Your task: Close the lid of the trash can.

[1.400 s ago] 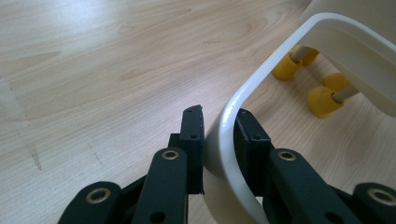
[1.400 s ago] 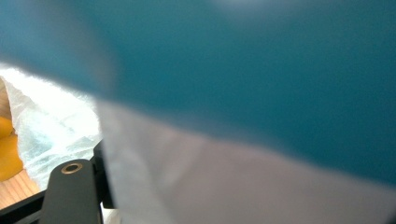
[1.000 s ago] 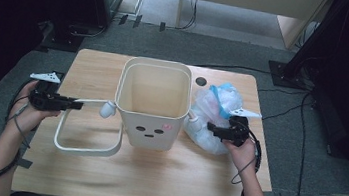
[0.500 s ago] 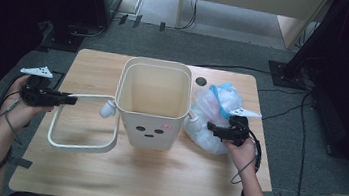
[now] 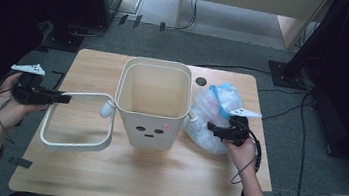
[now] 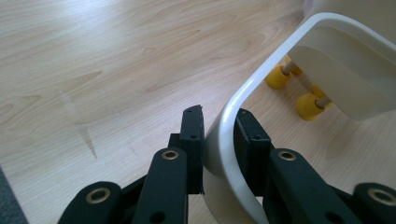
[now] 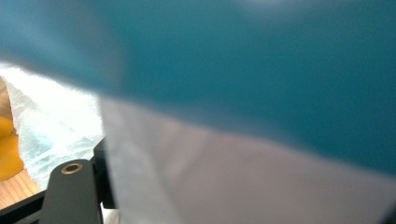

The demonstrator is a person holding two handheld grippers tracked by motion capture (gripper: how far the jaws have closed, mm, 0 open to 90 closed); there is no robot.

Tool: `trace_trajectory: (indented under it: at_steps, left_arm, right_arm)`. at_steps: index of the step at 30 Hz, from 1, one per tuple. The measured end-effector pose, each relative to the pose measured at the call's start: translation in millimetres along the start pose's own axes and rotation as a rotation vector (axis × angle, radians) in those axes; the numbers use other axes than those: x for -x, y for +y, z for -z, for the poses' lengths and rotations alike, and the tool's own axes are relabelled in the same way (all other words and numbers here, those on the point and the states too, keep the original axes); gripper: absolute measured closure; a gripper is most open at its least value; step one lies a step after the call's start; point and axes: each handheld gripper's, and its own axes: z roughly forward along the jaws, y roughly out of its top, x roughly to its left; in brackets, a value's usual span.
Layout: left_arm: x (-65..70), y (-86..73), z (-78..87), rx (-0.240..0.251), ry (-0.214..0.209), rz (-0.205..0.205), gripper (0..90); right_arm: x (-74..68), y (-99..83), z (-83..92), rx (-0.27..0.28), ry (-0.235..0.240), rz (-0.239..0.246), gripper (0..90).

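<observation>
Blurred plastic bag (image 7: 261, 116) hiding jaws

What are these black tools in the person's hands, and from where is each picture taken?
A person holds a two-jaw gripping tool in each hand. One picture looks down from above the wooden table; the other two come from cameras riding on the tools. On the table stands a cream bin with a small face, beside a white ring frame and a filled plastic bag. The left tool is clamped on the ring frame. The right tool is at the bag; its own picture is covered by blurred plastic, so its jaws cannot be judged.
</observation>
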Motion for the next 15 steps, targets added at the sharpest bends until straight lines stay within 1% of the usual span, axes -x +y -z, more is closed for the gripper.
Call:
trace_trajectory:
  at_steps: [8,14,15]
  left_arm:
    - [-0.3,1.1,10.1,-0.004,0.003,-0.002,75.7]
    - [-3.3,-2.0,19.8,-0.003,0.006,0.01,75.7]
    - [-4.5,-3.0,22.9,-0.01,0.009,0.013,75.6]
  right_arm:
    - [0.1,0.2,-0.1,-0.001,-0.001,0.003,26.5]
    - [0.3,0.2,0.2,0.001,-0.001,0.003,26.4]
    - [0.2,0.1,0.2,0.001,-0.001,0.003,26.4]
